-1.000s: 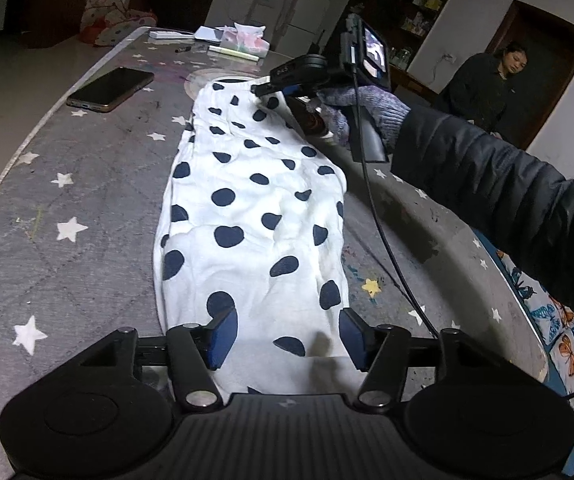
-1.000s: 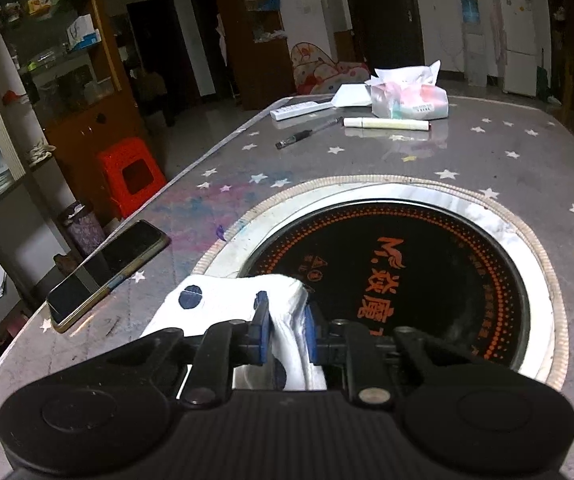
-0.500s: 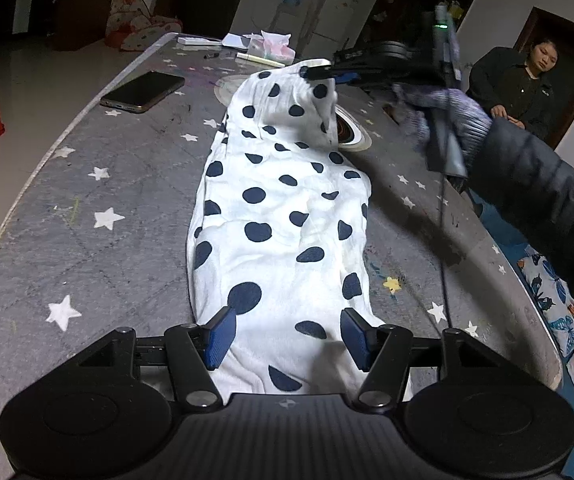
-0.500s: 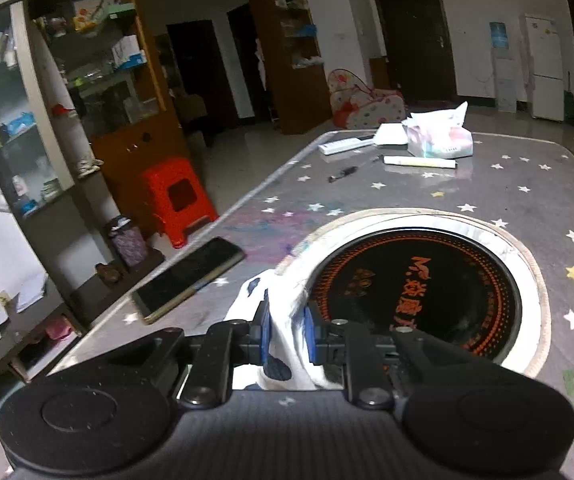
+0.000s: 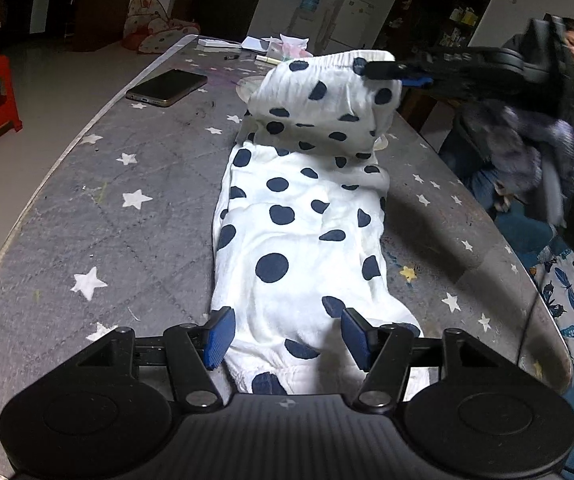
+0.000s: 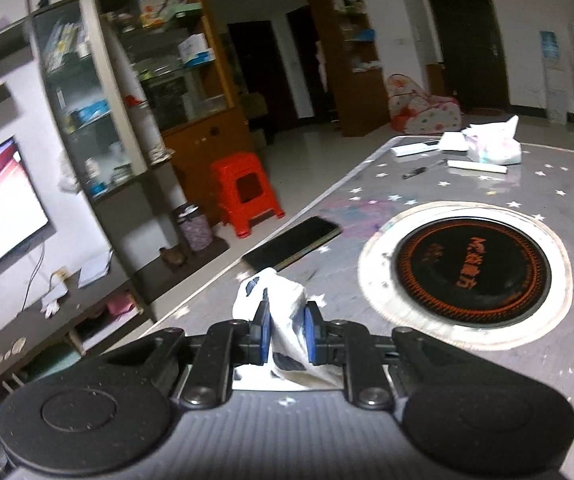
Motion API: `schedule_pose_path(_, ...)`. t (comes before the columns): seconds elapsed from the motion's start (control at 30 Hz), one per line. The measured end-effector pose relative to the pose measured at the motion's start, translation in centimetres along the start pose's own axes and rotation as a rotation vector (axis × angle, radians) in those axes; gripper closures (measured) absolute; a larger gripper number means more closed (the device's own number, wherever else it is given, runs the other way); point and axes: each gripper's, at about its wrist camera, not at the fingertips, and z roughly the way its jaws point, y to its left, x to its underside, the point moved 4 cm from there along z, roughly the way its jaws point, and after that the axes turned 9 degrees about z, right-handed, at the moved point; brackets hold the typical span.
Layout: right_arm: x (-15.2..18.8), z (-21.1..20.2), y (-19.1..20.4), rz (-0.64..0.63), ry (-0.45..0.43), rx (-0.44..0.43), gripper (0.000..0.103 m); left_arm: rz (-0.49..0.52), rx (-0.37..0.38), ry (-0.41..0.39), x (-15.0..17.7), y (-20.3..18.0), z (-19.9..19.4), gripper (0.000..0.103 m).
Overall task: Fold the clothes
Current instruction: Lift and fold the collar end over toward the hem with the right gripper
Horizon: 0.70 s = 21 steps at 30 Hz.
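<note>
Near the lens, the left gripper [image 5: 285, 336] stood with its blue pads [image 5: 219, 336] apart, straddling the near hem of the polka-dot garment [image 5: 303, 240] without visibly pinching it (whether the pads pressed the cloth down could not be told). The garment lay lengthwise on the star-patterned table [image 5: 127, 200], running away from the left gripper. Farther off, its elastic waistband end [image 5: 339, 60] hung lifted and curled over toward the near hem, carried by the right gripper [image 6: 285, 330], whose jaws were clenched on a bunched white fold of the same cloth. Judged from this state, the step in hand was the lengthwise fold; to do it well, the raised end should travel straight along the garment's midline, low enough to keep the lower layer from dragging, and land square on the near hem while the left gripper anchors that hem. Beyond the lifted end lay a phone [image 5: 167, 88], a round inset hotplate [image 6: 471, 264], and a tissue pack [image 6: 495, 146] at the far edge.
</note>
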Motion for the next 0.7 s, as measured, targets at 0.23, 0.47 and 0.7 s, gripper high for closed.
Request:
schedule_pose_path(0.23,2.5,-2.6,3.1,-0.061,0.045,-0.048,0.087,-0.006,-0.012,0.007,0.4,0.4,0.1,0.040)
schedule_pose_path(0.47,5.5,-4.5,6.8,-0.136,0.095,-0.107,0.087,-0.009,-0.013,0.009,0.7,0.6,0.3,0.039)
schedule_pose_path(0.7,8.8,-5.2,9.4,-0.230,0.125,-0.148,0.087,-0.013,-0.017,0.005,1.0,0.8,0.1,0.036)
